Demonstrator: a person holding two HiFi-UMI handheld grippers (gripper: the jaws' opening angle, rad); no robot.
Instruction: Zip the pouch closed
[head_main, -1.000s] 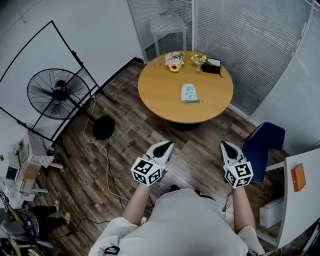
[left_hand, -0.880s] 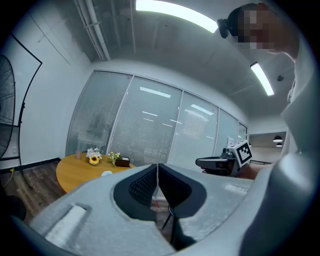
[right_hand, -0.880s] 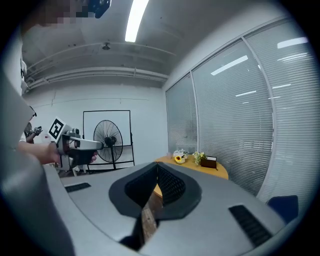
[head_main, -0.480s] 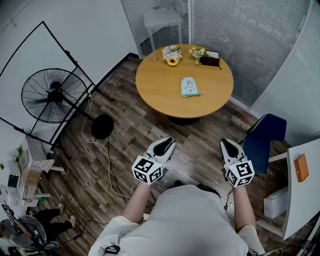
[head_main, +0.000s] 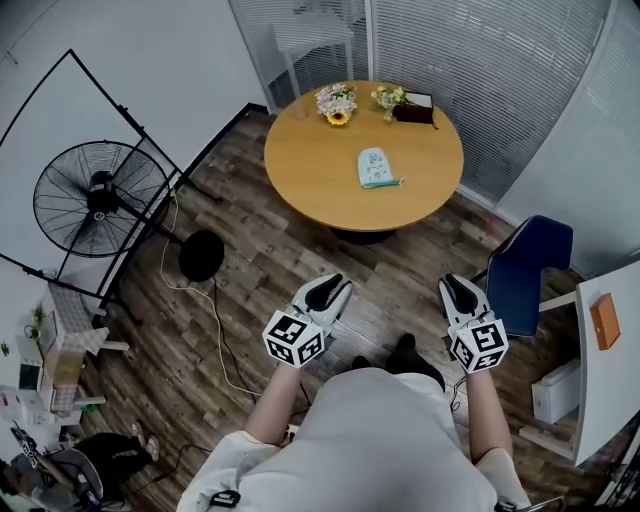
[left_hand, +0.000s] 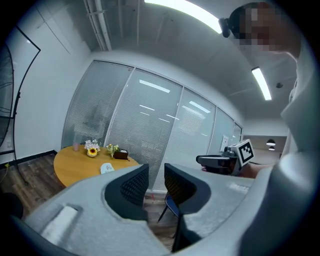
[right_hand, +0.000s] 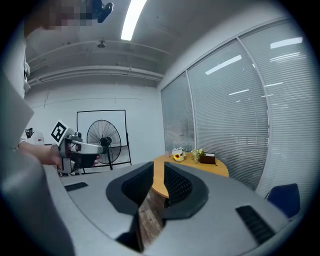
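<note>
At upper center we see a round table (head_main: 310, 170) bearing flowers (head_main: 336, 102); a fan (head_main: 95, 198) stands left, a blue chair (head_main: 530, 270) right.

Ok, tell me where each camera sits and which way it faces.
Head view: on the person's head, looking steeply down at the table and pouch; torso, forearms, left gripper and right gripper show.
Left gripper view: on the left gripper, looking along its open, empty jaws toward the table; the right gripper shows at right.
Right gripper view: on the right gripper, facing the table past its open, empty jaws; the left gripper and fan show at left.
Shared: all three see the table.
</note>
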